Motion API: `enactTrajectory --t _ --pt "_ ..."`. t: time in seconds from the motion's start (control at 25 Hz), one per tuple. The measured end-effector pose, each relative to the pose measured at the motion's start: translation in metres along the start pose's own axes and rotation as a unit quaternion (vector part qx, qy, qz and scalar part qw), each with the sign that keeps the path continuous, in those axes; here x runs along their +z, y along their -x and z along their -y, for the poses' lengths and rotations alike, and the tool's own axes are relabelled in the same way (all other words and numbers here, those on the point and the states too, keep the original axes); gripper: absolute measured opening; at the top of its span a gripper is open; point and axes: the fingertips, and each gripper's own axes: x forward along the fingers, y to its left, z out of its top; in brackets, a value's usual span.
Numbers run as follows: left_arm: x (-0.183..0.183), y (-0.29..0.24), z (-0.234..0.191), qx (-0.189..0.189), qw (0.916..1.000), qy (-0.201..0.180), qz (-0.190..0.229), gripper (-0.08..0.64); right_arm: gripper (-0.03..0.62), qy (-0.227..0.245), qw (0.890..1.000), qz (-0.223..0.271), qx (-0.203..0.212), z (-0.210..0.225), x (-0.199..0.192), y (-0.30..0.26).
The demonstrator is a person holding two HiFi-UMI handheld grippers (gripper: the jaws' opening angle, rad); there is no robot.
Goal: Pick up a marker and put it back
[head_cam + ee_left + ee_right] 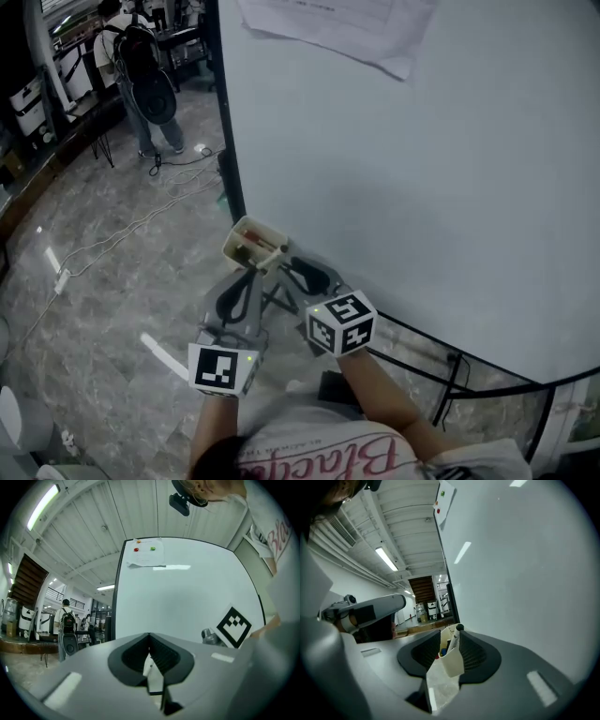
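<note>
A small cream marker holder [253, 246] hangs at the left edge of the whiteboard [422, 187]. In the right gripper view the holder [449, 663] sits between the jaws, and a white marker with a black cap [454, 641] stands in it beside red and blue ones. My right gripper [450, 638] is open, its ribbed pads standing apart on either side of the holder, and I see no pad pressing on the marker. In the head view the right gripper [289, 265] reaches the holder from below. My left gripper [249, 274] hangs just left of it, shut and empty [149, 640].
A sheet of paper [328, 28] is pinned high on the whiteboard. A person with a backpack [145, 70] stands far off at the upper left. Cables [122, 230] and a power strip [59, 280] lie on the marble floor. The board's black frame [450, 375] runs below right.
</note>
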Motion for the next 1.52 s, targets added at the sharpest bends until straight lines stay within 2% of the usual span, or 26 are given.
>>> enactTrajectory --t 0.28,0.44,0.68,0.92,1.28,1.52 --pt "-0.01 -0.023 -0.025 -0.023 0.9997 -0.007 -0.004 0.0 0.103 -0.023 0.999 -0.034 -0.034 0.018 -0.012 -0.038" --pt "-0.008 -0.031 -0.04 -0.037 0.9993 -0.007 -0.001 0.0 0.071 -0.023 0.999 -0.022 -0.033 0.013 -0.005 -0.051" --pt "-0.01 -0.031 -0.056 -0.047 0.9988 -0.006 -0.016 0.0 0.072 -0.008 1.0 0.022 -0.018 -0.002 0.016 -0.061" --pt "-0.009 -0.025 -0.061 -0.051 0.9987 -0.004 -0.009 0.0 0.071 0.023 0.997 0.079 -0.001 -0.018 0.055 -0.037" --pt "0.022 -0.025 -0.051 -0.062 0.9976 0.001 0.032 0.0 0.071 0.081 0.985 0.152 0.006 -0.04 0.106 0.014" --pt "0.033 -0.025 -0.042 -0.066 0.9963 -0.004 0.056 -0.002 0.071 0.097 0.981 0.168 0.007 -0.045 0.113 0.028"
